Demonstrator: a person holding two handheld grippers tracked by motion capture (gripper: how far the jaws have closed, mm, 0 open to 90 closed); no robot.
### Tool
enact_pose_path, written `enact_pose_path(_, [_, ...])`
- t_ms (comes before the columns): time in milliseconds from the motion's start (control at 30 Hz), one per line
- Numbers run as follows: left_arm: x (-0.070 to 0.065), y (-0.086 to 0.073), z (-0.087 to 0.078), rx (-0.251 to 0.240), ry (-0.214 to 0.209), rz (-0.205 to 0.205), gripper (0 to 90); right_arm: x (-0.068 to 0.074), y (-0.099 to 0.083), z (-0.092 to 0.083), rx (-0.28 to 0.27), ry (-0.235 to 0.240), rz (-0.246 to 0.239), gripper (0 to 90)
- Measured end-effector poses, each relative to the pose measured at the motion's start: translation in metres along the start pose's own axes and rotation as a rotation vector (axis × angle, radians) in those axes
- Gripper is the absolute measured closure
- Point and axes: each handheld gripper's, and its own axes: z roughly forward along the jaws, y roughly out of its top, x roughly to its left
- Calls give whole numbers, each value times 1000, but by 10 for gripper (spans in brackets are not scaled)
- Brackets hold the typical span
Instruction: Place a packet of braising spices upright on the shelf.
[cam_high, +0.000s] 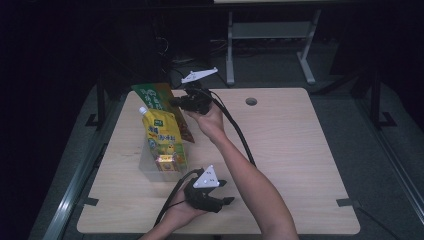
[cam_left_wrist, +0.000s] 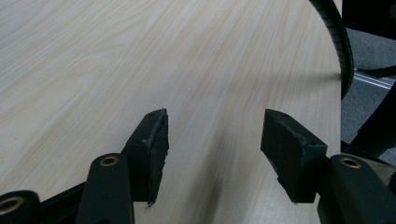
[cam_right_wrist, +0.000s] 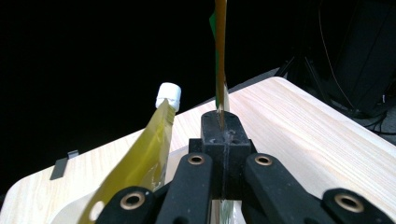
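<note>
A yellow spouted pouch (cam_high: 164, 139) with a white cap (cam_right_wrist: 168, 95) stands in a clear plastic box (cam_high: 148, 165) at the table's left. Behind it rises a flat green and brown packet (cam_high: 161, 98), seen edge-on in the right gripper view (cam_right_wrist: 220, 56). My right gripper (cam_high: 186, 103) is shut on that packet's edge, jaws pressed together around it (cam_right_wrist: 223, 122). My left gripper (cam_high: 224, 192) rests near the table's front edge, open, with bare wood between its pads (cam_left_wrist: 214, 140).
The light wooden table (cam_high: 290, 150) has a round cable hole (cam_high: 251, 101) at the back. Black cables (cam_high: 239, 135) trail across it from both grippers. A grey desk frame (cam_high: 270, 35) stands on the dark floor behind.
</note>
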Motion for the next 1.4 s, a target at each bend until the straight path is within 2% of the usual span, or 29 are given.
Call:
enact_pose_path(167, [0, 0, -1, -1, -2, 5, 410, 0, -4, 6, -8, 3, 19, 900])
enact_pose_path(467, [-1, 1, 0, 3, -3, 13, 410, 1, -8, 5, -2, 0, -8, 900])
enact_pose_path(567, [-1, 1, 1, 2, -3, 12, 411, 2, -10, 5, 15, -13, -33, 900])
enact_pose_path(800, [-1, 2, 1, 2, -4, 11, 411, 1, -16, 4, 20, 5, -32, 900])
enact_pose_path(1400, [-1, 2, 3, 5, -6, 15, 411, 1, -25, -3, 32, -5, -47, 900])
